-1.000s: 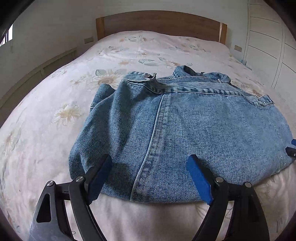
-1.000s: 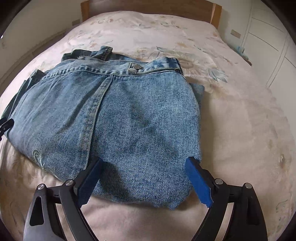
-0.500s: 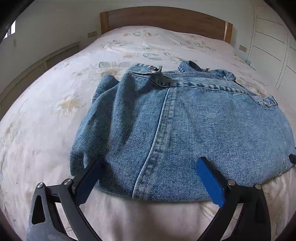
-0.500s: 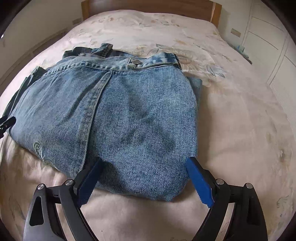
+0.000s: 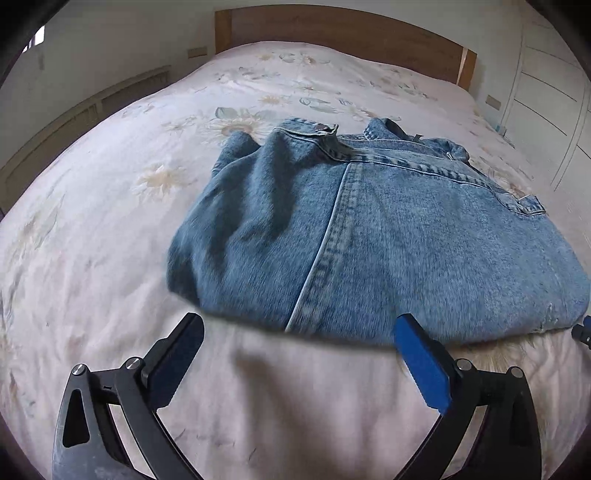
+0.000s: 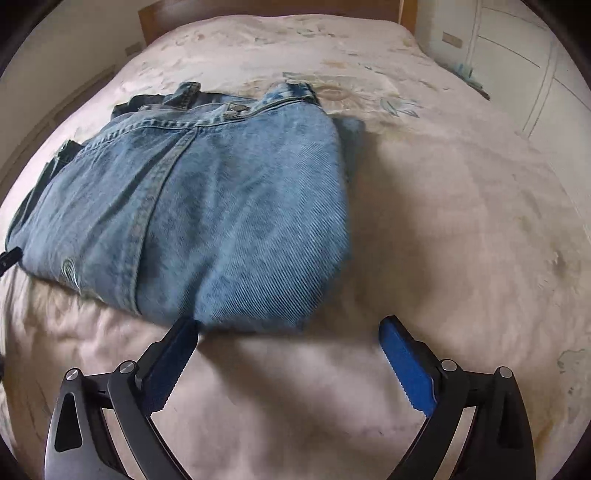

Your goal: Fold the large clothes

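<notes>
A folded blue denim garment (image 5: 369, 229) lies flat on the bed, waistband and metal button at its far edge; it also shows in the right wrist view (image 6: 207, 206). My left gripper (image 5: 299, 328) is open and empty, just short of the garment's near fold. My right gripper (image 6: 288, 328) is open and empty, at the near right corner of the garment, its left fingertip (image 6: 184, 332) level with the fold edge. The tip of the right gripper shows at the far right of the left wrist view (image 5: 583, 332).
The bed (image 5: 110, 258) has a pale floral cover and a wooden headboard (image 5: 332, 33) at the far end. White wardrobe doors (image 5: 550, 92) stand on the right. A low wall ledge (image 5: 74, 125) runs along the left.
Both grippers have drawn back toward me off the denim. Their fingers, earlier over the garment's near edge, now sit over the bare bed cover. The garment has stayed flat.
</notes>
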`<state>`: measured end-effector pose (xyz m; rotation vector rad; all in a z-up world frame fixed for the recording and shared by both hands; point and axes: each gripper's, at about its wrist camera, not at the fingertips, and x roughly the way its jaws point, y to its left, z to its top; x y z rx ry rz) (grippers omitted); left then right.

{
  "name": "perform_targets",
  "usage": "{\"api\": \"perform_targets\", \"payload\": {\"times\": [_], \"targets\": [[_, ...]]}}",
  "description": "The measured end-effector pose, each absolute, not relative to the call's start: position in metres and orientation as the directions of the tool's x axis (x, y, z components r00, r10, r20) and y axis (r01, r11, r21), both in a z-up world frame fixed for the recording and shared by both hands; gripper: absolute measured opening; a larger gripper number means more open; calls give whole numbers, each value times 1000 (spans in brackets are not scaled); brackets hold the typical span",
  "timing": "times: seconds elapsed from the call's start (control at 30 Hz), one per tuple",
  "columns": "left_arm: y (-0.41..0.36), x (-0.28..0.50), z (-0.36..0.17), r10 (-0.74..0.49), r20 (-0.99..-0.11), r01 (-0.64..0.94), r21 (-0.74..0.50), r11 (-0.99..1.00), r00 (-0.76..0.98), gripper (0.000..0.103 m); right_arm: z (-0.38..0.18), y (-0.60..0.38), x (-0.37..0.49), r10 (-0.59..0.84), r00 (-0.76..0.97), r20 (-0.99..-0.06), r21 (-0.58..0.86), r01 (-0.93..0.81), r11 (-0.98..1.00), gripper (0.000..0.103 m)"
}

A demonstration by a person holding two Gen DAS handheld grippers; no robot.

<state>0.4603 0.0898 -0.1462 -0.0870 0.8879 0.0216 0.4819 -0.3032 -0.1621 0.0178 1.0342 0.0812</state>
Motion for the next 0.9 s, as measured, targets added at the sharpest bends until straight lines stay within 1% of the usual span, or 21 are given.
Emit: {"api": "perform_targets", "payload": {"times": [0.07, 0.1, 0.3, 0.47, 0.53, 0.6, 0.67, 0.7, 0.77, 0.9], "targets": [[92, 451, -144, -22, -777, -68, -83, 994, 629, 101, -158, -312, 470, 74, 519, -851, 58, -46, 997, 98], [95, 446, -143, -38, -777, -76, -110, 991, 628, 101, -155, -317, 464, 78, 527, -846, 67, -40, 997, 98], [106, 431, -132, -161, -753, -123, -307, 944, 638, 101, -134, -324, 434, 85, 576, -813, 78, -36, 996, 98], [117, 443, -124, -251, -708, -150, -451, 880, 660, 100, -120, -316, 422, 98, 603, -792, 78, -59, 995, 98], [128, 451, -130, -285, -687, -188, -527, 829, 668, 99, -118, -313, 421, 103, 607, -788, 79, -67, 995, 98], [137, 457, -139, -315, -670, -216, -584, 782, 673, 93, -117, -313, 421, 105, 609, -787, 78, -71, 994, 98], [146, 464, -150, -345, -649, -243, -641, 728, 678, 77, -116, -314, 424, 102, 609, -787, 73, -72, 995, 98], [152, 467, -155, -358, -632, -251, -669, 699, 687, 75, -115, -315, 425, 98, 609, -787, 70, -71, 995, 98], [164, 475, -162, -375, -587, -266, -728, 631, 717, 72, -115, -318, 428, 91, 608, -789, 64, -66, 996, 98], [184, 490, -169, -380, -499, -282, -820, 498, 779, 72, -116, -326, 434, 75, 604, -793, 49, -59, 997, 98]]}}
